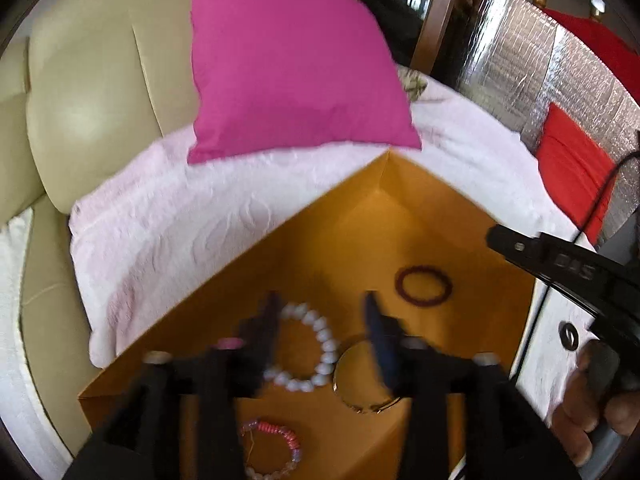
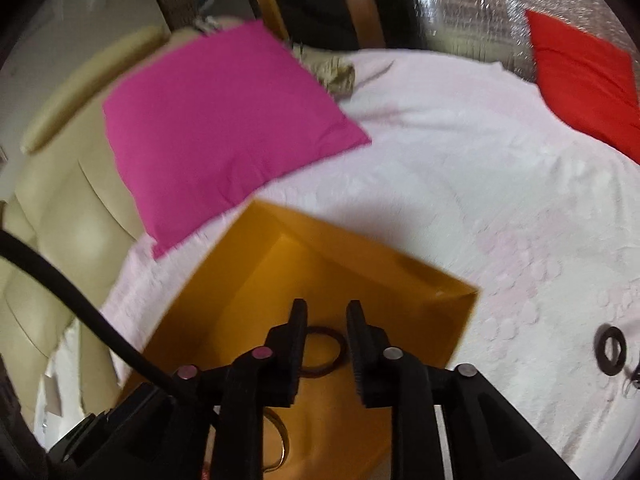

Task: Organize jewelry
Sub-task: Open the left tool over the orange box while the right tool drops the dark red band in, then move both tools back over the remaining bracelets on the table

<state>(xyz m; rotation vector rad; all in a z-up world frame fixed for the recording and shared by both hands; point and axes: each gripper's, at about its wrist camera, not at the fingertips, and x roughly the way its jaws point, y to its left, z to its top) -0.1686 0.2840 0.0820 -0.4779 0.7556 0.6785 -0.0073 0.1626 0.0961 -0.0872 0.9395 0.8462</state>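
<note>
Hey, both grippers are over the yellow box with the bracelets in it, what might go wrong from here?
1. The left gripper hangs open right over the white bead bracelet, which touches the gold bangle; closing could catch or drag both.
2. The right gripper hovers open above the dark red bangle near the box wall; it may bump the wall.
3. The black ring still lies outside on the bedspread and could be missed.

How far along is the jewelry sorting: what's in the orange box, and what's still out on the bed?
Done: the orange box holds a white bead bracelet, a dark red bangle, a gold bangle and a pink bead bracelet. In hand: nothing; the left tongs and right tongs are open over the box. Left: a dark ring lies on the white bedspread, with something small beside it at the edge.
</note>
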